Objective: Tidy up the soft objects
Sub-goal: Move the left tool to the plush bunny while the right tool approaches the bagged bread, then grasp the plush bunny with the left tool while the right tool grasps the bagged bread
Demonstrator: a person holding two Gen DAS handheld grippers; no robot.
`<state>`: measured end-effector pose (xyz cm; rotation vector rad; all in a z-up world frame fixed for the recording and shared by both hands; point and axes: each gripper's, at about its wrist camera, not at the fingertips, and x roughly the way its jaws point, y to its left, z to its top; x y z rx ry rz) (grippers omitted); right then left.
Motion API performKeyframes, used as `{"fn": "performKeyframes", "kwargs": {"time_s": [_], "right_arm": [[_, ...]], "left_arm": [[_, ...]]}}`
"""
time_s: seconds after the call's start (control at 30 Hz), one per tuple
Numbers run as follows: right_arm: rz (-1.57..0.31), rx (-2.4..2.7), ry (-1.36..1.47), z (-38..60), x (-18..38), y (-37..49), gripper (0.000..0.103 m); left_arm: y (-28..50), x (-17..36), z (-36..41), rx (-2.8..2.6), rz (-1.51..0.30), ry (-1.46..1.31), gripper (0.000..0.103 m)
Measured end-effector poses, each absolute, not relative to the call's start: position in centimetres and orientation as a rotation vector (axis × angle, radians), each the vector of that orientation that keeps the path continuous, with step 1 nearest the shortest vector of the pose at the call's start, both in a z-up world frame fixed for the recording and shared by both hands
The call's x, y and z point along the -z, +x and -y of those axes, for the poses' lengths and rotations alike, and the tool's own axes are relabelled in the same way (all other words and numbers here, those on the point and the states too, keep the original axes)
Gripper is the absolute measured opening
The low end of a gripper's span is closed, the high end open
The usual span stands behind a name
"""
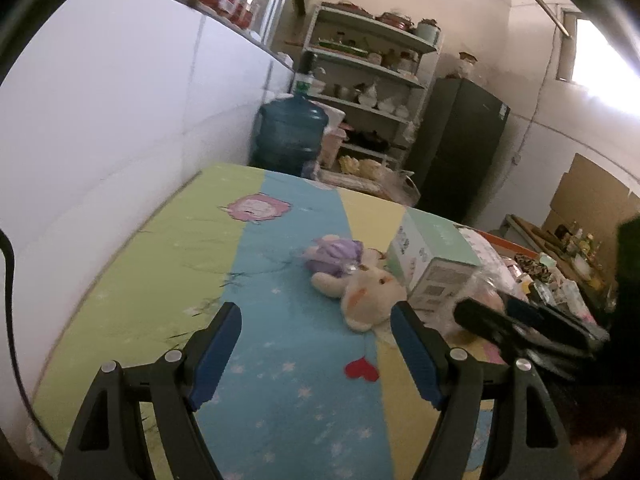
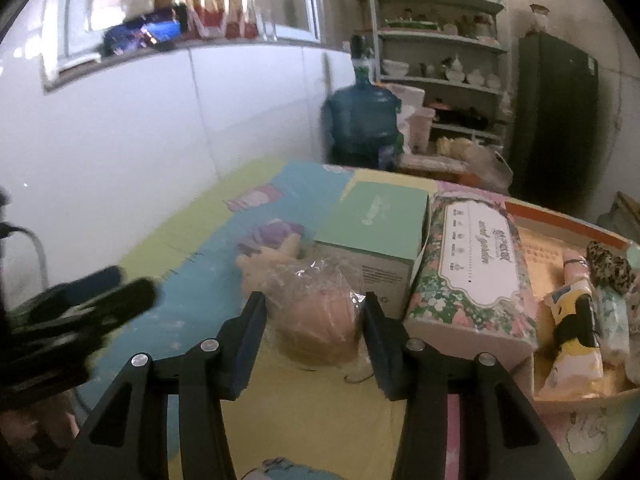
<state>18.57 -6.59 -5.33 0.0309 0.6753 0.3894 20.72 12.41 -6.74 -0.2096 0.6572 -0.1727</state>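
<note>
Right gripper (image 2: pixel 314 312) angled down over the striped cloth (image 2: pixel 328 408); jaws narrowed about a plastic-wrapped pink soft toy (image 2: pixel 320 316), pads (image 2: pixel 250 344) flanking it on both sides. Whether the pads press the wrap or only stand against it cannot be settled; the clear film blurs the edge on each side. The toy's face is hidden by the film. Left gripper (image 1: pixel 316 320) tilted down toward the blue stripe, jaws wide, nothing between the pads; in the right wrist view it appears only as a blurred dark shape at lower left. A sliver of the person's hand shows at the bottom right corner of the left wrist view, cut off. White plush rabbit (image 1: pixel 370 296) in a purple dress lies on the cloth just ahead of the left fingertips, apart from them, touching the green-topped box (image 1: pixel 432 256). Beside that box, a floral tissue box (image 2: pixel 472 280). To its right, an orange-rimmed tray (image 2: pixel 560 216) holds small fabric items, too blurred to sort. Farther back: blue water jug (image 2: pixel 362 124), shelving (image 2: pixel 440 40), dark fridge (image 2: pixel 556 120).
</note>
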Motion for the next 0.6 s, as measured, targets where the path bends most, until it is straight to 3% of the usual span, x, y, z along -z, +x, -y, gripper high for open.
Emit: {"fn": "performKeyframes", "kwargs": {"time_s": [0.37,0.6], "right_arm": [[-0.616,-0.424,0.096,10.3,3.7,15.4,0.05],[-0.623,-0.442,0.135,12.1,4.2,15.3,0.05]], "left_arm": [[28.5,10.1,-9.8,0.199,-0.832,-0.343,0.076],[29.5,11.0,-8.9,0.173,-0.863,-0.331,0.079]]}}
